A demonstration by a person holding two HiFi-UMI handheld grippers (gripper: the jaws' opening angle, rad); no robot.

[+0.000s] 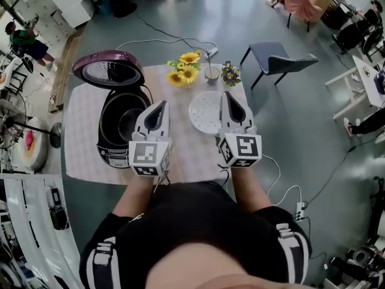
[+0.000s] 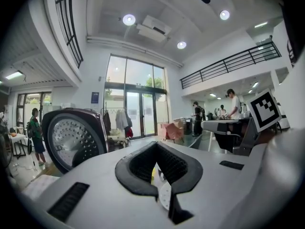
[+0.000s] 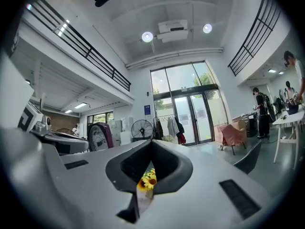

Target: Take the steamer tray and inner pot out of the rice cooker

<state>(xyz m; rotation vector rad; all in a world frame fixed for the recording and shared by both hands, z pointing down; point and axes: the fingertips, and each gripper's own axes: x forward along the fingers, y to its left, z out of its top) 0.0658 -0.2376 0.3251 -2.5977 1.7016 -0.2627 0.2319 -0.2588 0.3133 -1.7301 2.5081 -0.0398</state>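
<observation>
Rice cooker, one; steamer tray, one; left tool, right tool closed, empty.

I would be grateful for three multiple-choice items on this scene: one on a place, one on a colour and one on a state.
1. Where does the steamer tray lie relative to the rice cooker?
A) inside it
B) on the tablecloth, to its right
C) beneath it

2. What colour is the outside of the cooker's lid?
A) green
B) purple
C) orange

3. How do the left gripper and right gripper stand?
A) both shut, with nothing held
B) both wide open
C) both shut on the tray

Answers:
1 B: the head view shows the white perforated tray flat on the cloth.
2 B: the raised lid has a purple rim.
3 A: in each gripper view the jaws meet with nothing between them.
</observation>
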